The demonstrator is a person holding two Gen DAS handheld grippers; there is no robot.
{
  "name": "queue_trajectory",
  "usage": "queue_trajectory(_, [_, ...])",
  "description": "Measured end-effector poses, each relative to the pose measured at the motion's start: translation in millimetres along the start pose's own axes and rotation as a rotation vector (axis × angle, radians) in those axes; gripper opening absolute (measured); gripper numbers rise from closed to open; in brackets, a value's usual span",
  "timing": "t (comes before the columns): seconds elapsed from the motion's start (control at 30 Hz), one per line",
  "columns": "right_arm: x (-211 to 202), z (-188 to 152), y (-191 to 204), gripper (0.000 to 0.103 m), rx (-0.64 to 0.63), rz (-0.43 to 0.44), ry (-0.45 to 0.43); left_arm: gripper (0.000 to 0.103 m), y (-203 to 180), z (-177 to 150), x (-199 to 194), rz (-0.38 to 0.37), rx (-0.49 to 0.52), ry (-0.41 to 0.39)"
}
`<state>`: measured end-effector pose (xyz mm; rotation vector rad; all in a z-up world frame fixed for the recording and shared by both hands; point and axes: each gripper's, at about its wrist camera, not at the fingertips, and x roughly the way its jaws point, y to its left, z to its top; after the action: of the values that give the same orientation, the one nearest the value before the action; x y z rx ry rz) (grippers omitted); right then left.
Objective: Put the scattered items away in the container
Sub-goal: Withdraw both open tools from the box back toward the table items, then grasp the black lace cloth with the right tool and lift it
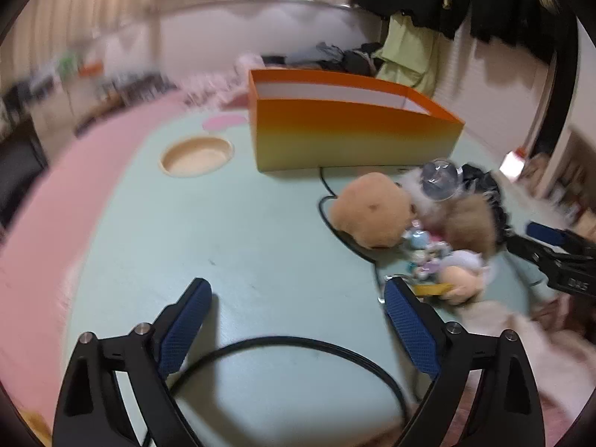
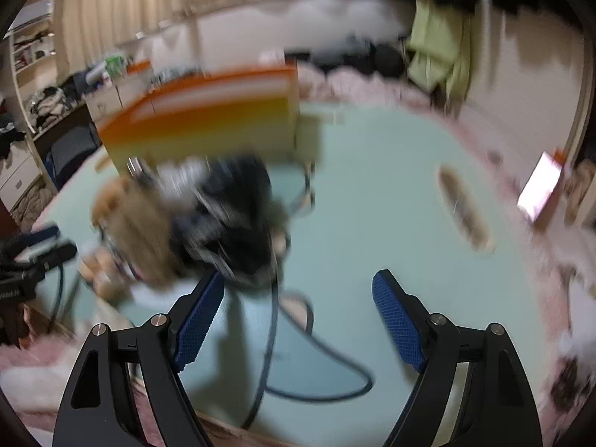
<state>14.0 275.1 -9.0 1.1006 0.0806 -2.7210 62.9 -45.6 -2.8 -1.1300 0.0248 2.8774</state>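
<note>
The left gripper [image 1: 298, 298] stood with fingers spread wide, nothing between them, above a black cable [image 1: 298, 346] on the mint bench [image 1: 238, 238]. The right gripper [image 2: 298, 287] was likewise released and empty. Beyond lay the toys [image 1: 421, 223]: a tan plush [image 1: 368, 212], small figures and dark fur, heaped together; blur hid their outlines in the right view. Farther back on the bench stood the orange box [image 1: 350, 138], its interior mostly hidden.
</note>
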Motion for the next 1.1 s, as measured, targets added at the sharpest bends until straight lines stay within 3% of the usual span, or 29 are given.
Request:
queue_trajectory(0.03, [1,-1,4,0.088,-0.020,-0.035,0.006,0.103,-6,-2,2,0.014,0.027,-0.004])
queue_trajectory(0.23, [3,1,6,0.098,-0.022,-0.023,0.016,0.103,-14,-7,5,-0.008,0.057,-0.033])
queue_trajectory(0.4, [1,0,6,0.099,-0.019,-0.016,0.012,0.103,-12,-6,6,-0.009,0.056,-0.036])
queue_trajectory(0.6, [-15,19,3,0.099,0.042,0.115,-0.070,0.103,-13,-6,4,-0.009,0.055,-0.036])
queue_trajectory(0.7, [-7,40,3,0.098,0.103,0.183,-0.067,0.103,-12,-6,5,-0.009,0.055,-0.036])
queue_trajectory(0.83, [14,56,11,0.070,0.113,0.168,-0.038,0.103,-12,-6,5,-0.010,0.055,-0.037])
queue_trajectory(0.9, [26,55,17,0.064,0.091,0.154,0.003,0.103,-12,-6,5,-0.009,0.055,-0.036])
queue_trajectory(0.97, [37,48,19,0.049,0.091,0.171,0.053,0.103,-12,-6,5,-0.008,0.056,-0.037])
queue_trajectory(1.0, [33,47,19,0.042,0.078,0.167,0.036,0.103,-12,-6,5,-0.008,0.056,-0.037])
queue_trajectory(1.1, [21,46,14,0.038,0.095,0.200,-0.006,0.103,-13,-5,4,-0.015,0.054,-0.029])
